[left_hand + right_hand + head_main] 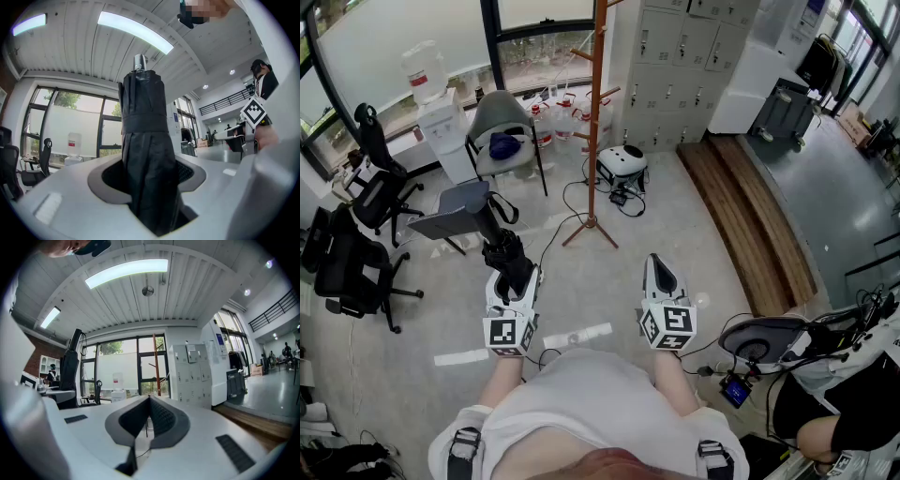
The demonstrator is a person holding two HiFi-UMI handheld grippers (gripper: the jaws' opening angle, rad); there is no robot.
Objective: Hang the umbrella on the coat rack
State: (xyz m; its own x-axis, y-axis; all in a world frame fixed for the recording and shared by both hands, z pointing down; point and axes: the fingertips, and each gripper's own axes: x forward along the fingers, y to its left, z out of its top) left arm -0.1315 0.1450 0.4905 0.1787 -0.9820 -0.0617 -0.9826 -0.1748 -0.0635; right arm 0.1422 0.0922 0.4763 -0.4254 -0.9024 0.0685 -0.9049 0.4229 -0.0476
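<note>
A folded black umbrella [505, 251] stands upright between the jaws of my left gripper [514, 281], which is shut on it. In the left gripper view the umbrella [145, 131] fills the gap between the jaws, its metal tip pointing up, with the left gripper [147, 176] closed round its lower part. My right gripper [659, 269] is level beside it, shut and holding nothing; its pads meet in the right gripper view [149, 404]. The brown wooden coat rack [595, 112] stands on the floor ahead, beyond both grippers, and shows by the window [155, 364].
A grey chair [502, 131] with a blue item and a water dispenser [441, 103] stand by the windows. Black office chairs [356, 244] crowd the left. A white device [622, 163] with cables lies near the rack's foot. Lockers [675, 66] and a wooden platform [750, 206] lie to the right.
</note>
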